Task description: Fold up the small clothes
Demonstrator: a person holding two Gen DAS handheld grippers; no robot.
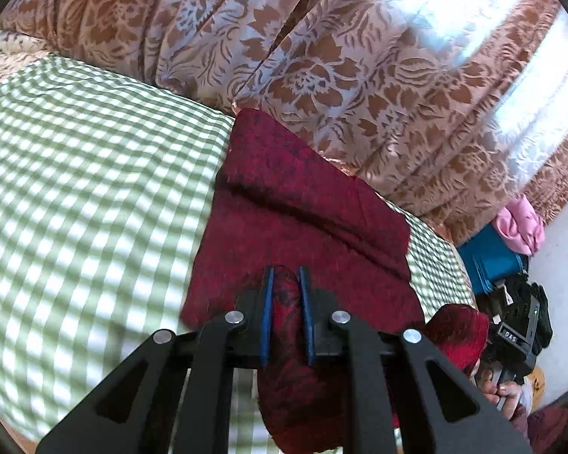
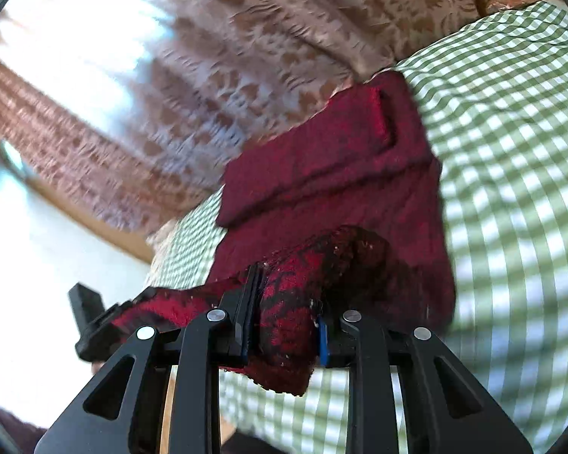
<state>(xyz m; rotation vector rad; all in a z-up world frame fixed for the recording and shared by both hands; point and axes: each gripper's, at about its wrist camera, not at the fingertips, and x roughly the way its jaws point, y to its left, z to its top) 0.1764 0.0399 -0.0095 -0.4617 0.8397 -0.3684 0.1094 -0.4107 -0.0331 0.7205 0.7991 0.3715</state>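
Where the left wrist camera looks along its fingers, the left gripper has its blue pads closed on a bunched edge of the dark red knitted garment, the wool filling the narrow gap between them. Ahead of the tips the rest of the garment lies spread on the green-and-white checked bedcover, with a folded ridge running across it. Beyond that hangs a brown floral curtain. Off to the right and slightly behind the tips, the right gripper shows as a black frame with fingers of a hand under it, red wool beside it.

From the right wrist camera, the right gripper is likewise clamped on a raised fold of the garment, the cloth pinched between its pads and hanging below them. Ahead, a flat folded panel lies on the spread body. To the left, the left gripper meets the same lifted edge.
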